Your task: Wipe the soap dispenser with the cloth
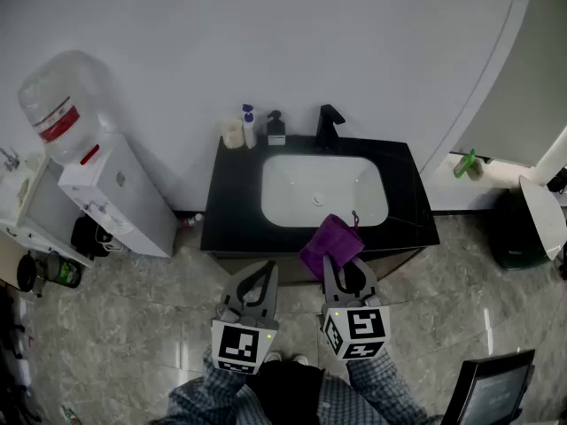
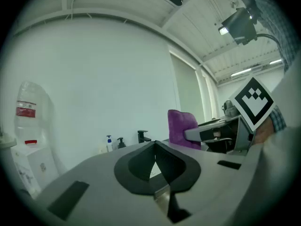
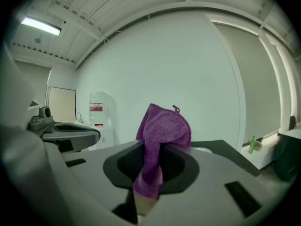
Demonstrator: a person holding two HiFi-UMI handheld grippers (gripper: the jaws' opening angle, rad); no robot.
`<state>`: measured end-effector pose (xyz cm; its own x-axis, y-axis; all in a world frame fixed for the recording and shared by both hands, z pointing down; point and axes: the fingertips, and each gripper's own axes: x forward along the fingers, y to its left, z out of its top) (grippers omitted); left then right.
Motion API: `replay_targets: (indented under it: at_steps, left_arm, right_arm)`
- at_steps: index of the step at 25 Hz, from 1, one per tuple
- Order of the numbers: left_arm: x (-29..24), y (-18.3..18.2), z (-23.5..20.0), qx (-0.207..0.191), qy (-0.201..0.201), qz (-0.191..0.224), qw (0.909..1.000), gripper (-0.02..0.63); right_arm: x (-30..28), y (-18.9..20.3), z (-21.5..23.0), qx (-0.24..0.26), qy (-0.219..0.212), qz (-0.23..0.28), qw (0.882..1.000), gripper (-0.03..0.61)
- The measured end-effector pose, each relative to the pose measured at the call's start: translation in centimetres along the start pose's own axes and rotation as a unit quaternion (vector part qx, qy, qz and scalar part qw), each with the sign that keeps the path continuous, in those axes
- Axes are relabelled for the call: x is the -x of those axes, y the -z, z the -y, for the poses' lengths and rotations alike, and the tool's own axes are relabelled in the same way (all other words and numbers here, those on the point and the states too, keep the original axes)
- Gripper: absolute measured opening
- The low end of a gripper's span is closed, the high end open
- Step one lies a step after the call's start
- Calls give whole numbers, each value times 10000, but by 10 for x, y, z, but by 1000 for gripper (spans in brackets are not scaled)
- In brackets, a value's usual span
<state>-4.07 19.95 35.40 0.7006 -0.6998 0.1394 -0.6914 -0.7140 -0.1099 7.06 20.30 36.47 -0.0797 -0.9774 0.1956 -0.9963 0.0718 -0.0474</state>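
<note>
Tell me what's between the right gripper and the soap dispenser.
Only the white basin in the black counter, plus the cloth it holds; head view.

Bare desk (image 1: 232, 211) and the open basin (image 1: 292, 189) leave free room from the front edge to the back row. There the dispenser (image 1: 275, 127) is hemmed in: spray bottle (image 1: 249, 127) just beside it on the left, tap (image 1: 329, 125) near on the right, wall (image 1: 266, 42) close behind. Its front and top are free. A cooler (image 1: 115, 193) stands left of the desk, apart from it.
</note>
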Motion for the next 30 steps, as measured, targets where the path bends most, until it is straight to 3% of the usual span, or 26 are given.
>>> replay_targets:
  at_steps: [30]
  left_arm:
    - [3, -12, 17, -114, -166, 27, 9998, 2]
  right_arm:
    - [15, -7, 18, -147, -20, 102, 9998, 80]
